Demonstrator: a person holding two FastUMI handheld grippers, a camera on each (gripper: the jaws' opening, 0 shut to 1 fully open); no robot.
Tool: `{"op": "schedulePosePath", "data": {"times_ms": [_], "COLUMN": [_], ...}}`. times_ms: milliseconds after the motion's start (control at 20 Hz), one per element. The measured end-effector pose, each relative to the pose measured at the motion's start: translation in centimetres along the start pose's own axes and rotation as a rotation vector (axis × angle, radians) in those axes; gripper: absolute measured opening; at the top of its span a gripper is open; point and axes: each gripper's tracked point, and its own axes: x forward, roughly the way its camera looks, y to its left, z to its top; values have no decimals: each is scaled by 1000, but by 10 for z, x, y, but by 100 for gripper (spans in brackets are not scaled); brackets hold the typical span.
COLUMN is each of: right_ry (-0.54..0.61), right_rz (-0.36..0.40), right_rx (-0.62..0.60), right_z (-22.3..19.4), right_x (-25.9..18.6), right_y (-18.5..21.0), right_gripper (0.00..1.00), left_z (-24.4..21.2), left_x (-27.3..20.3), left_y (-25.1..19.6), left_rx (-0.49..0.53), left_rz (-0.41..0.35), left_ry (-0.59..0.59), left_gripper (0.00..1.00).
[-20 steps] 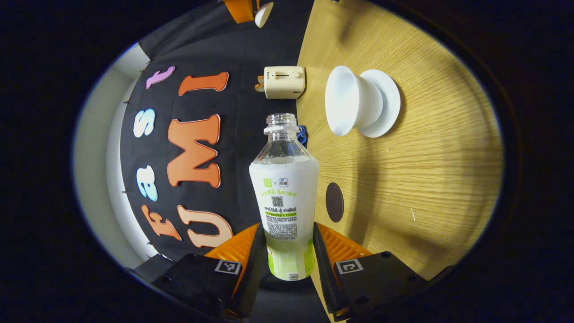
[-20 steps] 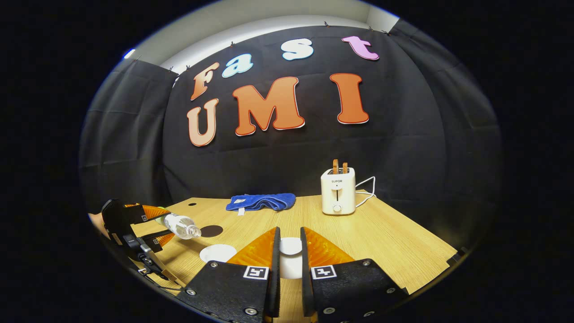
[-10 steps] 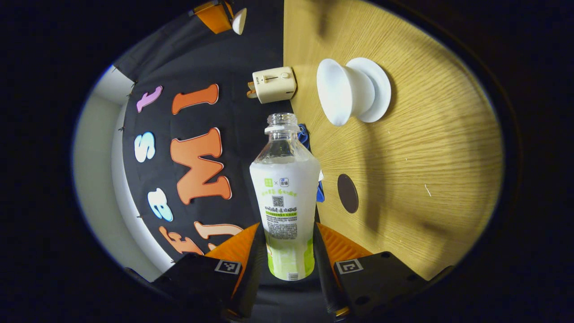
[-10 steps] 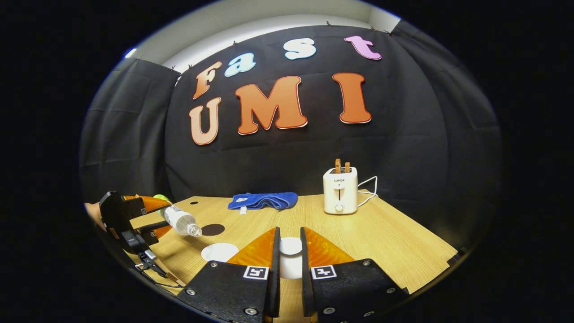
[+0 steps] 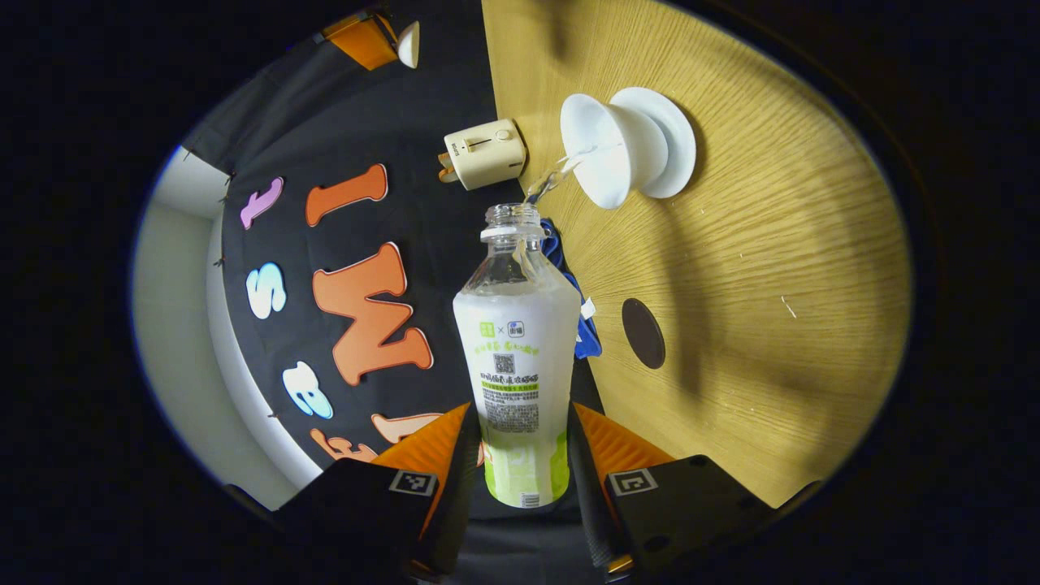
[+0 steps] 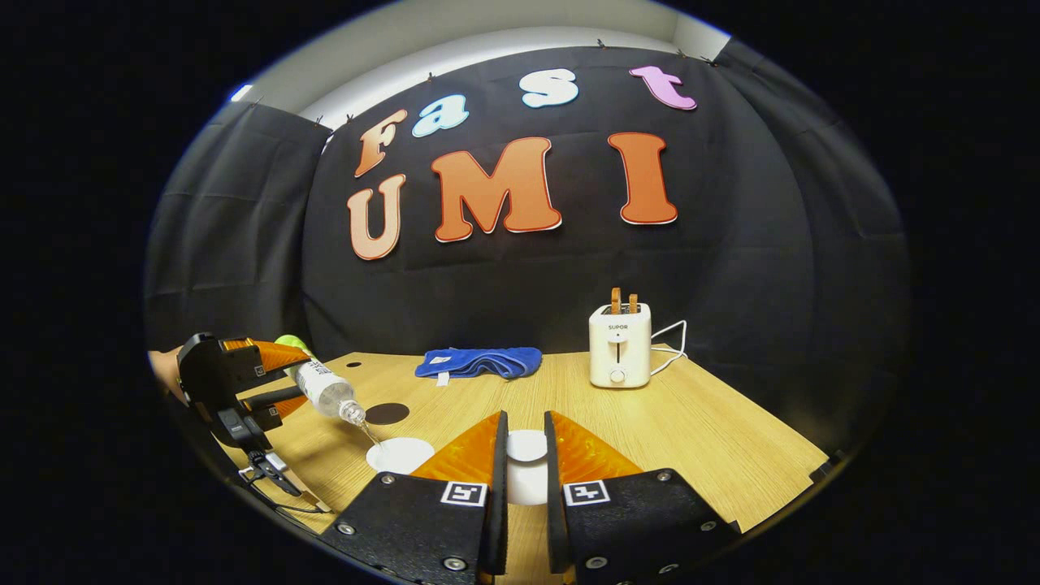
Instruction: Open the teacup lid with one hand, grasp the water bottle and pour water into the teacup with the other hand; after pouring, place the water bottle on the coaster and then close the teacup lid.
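Note:
My left gripper (image 5: 520, 422) is shut on the water bottle (image 5: 517, 357), which is uncapped and tipped over. A thin stream of water runs from its mouth into the white teacup (image 5: 597, 154) on its saucer (image 5: 673, 134). Beside the bottle, the dark round coaster (image 5: 643, 333) lies bare on the wooden table. In the right gripper view, my right gripper (image 6: 526, 422) is shut on the white teacup lid (image 6: 526, 448), held above the table. At the left there, the left gripper (image 6: 296, 390) tilts the bottle (image 6: 325, 392) over the teacup (image 6: 400, 455), near the coaster (image 6: 387, 413).
A cream toaster (image 6: 619, 345) with its cord stands at the back of the wooden table (image 6: 699, 439). A folded blue cloth (image 6: 478, 362) lies at the back middle. The black booth wall closes the far side. A hand (image 6: 166, 370) holds the left gripper.
The left gripper has tipped the bottle further toward the teacup, and water now streams from its mouth into the cup. The right gripper has held the lid still.

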Motion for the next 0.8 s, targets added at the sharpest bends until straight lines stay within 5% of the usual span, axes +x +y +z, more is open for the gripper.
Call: {"op": "schedulePosePath", "data": {"times_ms": [800], "right_ry": [6], "right_rz": [39], "right_rx": [-15], "right_z": [-1], "right_x": [-1], "right_y": [11], "right_gripper": [20], "left_z": [2], "left_x": [5], "left_y": [49], "left_rx": [189], "left_rz": [108], "left_ry": [-15], "left_gripper": [60]}}
